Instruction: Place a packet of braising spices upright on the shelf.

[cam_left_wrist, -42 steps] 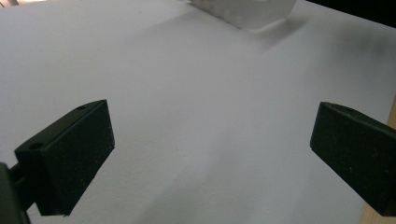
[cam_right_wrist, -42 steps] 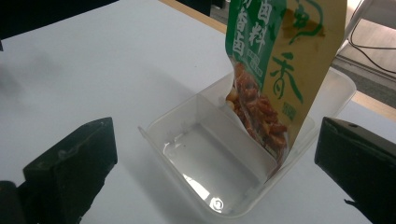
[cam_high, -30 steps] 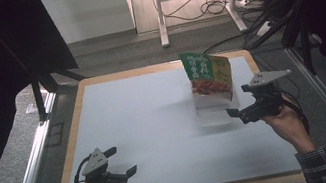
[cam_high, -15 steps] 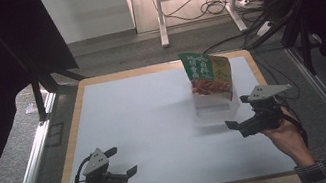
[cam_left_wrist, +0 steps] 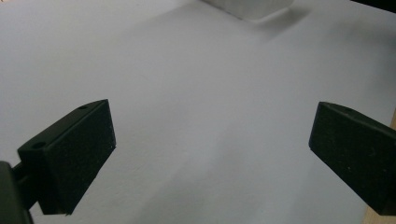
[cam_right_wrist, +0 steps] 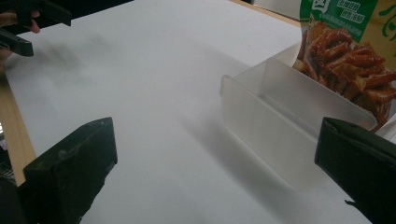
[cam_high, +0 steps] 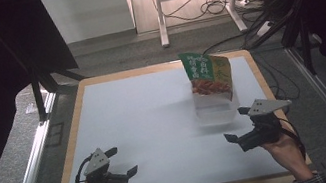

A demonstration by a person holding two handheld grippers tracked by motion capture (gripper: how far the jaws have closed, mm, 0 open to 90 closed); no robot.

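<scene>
Pouch (cam_high: pixel 208 72): upright in clear bin (cam_high: pixel 215 107), far right of tabletop (cam_high: pixel 145 120); leans toward far side, top well above bin rim.
Bin: translucent, open-topped, light-looking; near wall faces right gripper; in right gripper view bin (cam_right_wrist: pixel 280 116) just ahead, right of centre.
Right gripper (cam_high: pixel 238 124): jaws wide apart, nothing held; near bin's front, apart from it, no contact.
Left gripper (cam_high: pixel 123 160): jaws wide apart, nothing held; near left front of tabletop, well apart from bin; in left gripper view a corner of bin (cam_left_wrist: pixel 247 7) at top edge.
Risk 1: pouch tall and top-heavy in a shallow bin; likely to tip out or topple bin if nudged high up.
Risk 2: bin probably slides on smooth white sheet; push from one jaw could skate it toward far edge rather than allow a grip.
Risk 3: thin bin wall may flex or slip out of jaws if pinched at the rim alone.
Risk 4: pouch soft; pinch at top might crumple it or lift pouch and leave bin.
Cause common to all: one-sided contact, no bracing from left gripper.
Print on pouch (cam_right_wrist: pixel 345 51): green band with white Chinese characters, too blurred and cropped to read; yellow area to the right; photo of reddish-brown snack strips below.
Brand: cannot tell.
Other writing: none legible on bin or grippers.
</scene>
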